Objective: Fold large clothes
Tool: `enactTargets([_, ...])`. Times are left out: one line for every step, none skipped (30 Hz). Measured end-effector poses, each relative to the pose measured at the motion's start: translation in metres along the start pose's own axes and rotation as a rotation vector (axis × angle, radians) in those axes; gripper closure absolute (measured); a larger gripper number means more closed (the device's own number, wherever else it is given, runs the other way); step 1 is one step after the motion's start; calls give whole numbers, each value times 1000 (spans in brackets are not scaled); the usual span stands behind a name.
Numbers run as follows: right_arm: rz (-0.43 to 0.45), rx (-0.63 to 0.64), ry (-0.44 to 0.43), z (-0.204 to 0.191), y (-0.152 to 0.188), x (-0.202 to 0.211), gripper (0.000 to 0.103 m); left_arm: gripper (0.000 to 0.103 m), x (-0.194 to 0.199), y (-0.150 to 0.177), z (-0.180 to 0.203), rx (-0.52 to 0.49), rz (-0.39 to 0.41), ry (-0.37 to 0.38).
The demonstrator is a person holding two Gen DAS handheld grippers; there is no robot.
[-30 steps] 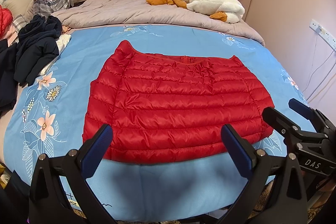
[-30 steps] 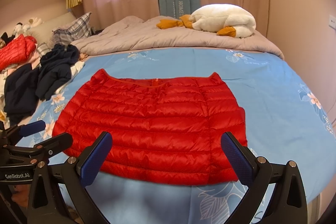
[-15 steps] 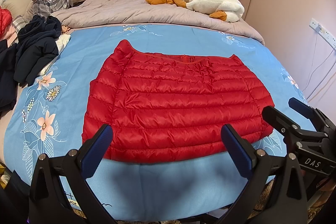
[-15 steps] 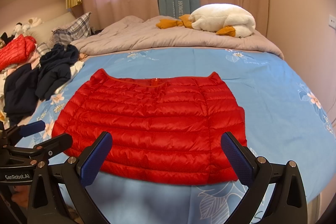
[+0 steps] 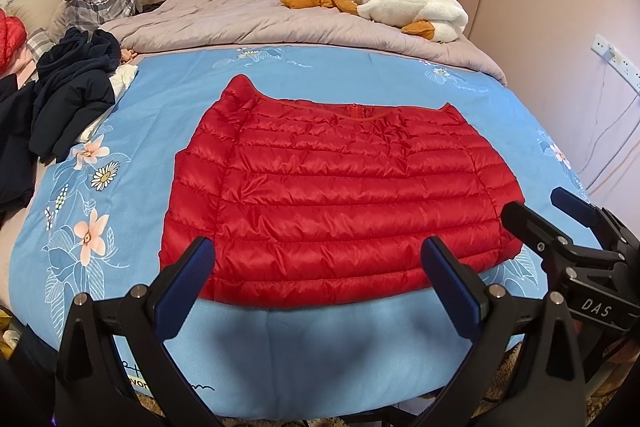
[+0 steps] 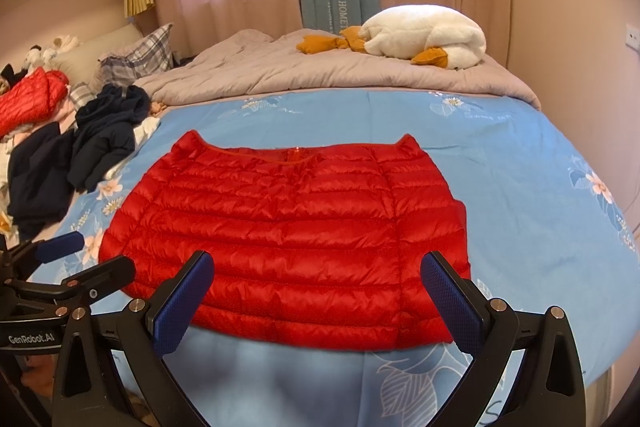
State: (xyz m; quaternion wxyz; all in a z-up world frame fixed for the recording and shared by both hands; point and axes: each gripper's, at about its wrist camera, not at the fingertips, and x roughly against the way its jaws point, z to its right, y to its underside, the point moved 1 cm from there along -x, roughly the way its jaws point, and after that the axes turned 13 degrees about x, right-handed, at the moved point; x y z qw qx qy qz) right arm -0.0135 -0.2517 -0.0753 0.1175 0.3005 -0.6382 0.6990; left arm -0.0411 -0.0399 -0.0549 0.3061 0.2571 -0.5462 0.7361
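red jacket (image 5: 340, 195) flat on bed (image 5: 360, 79); left gripper (image 5: 318, 281) and right gripper (image 6: 318, 283) both spread wide, empty

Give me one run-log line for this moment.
left gripper: open, empty | right gripper: open, empty | red puffer jacket: flat on blue floral sheet, sleeves folded in, ungrasped | both grippers near hem

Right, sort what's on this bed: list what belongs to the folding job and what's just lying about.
For the job:
red jacket, laid flat on the blue sheet
left claw, open
right claw, open

Lying about:
dark clothes
plush goose
grey duvet
plaid pillow
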Motion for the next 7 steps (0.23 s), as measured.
enactTargets([0, 1, 0, 0, 0, 0, 1, 0, 0, 0, 0, 1, 1, 0])
enactTargets([1, 3, 1, 0, 1, 0, 1, 0, 0, 0, -1, 1, 1, 0])
enactTargets([1, 2, 1, 1, 0, 0, 1, 0, 0, 0, 0, 1, 1, 0])
enactTargets([1, 1, 1, 1, 0, 0, 1, 0, 1, 0, 0, 1, 3, 1])
enactTargets([1, 1, 1, 1, 1, 0, 1, 0, 1, -1, -1, 1, 3, 1])
enactTargets([0, 0, 2, 1, 1, 0, 1, 0, 1, -1, -1, 0, 3, 2])
enactTargets([0, 1, 1, 1, 0, 0, 1, 0, 1, -1, -1, 0, 4, 1])
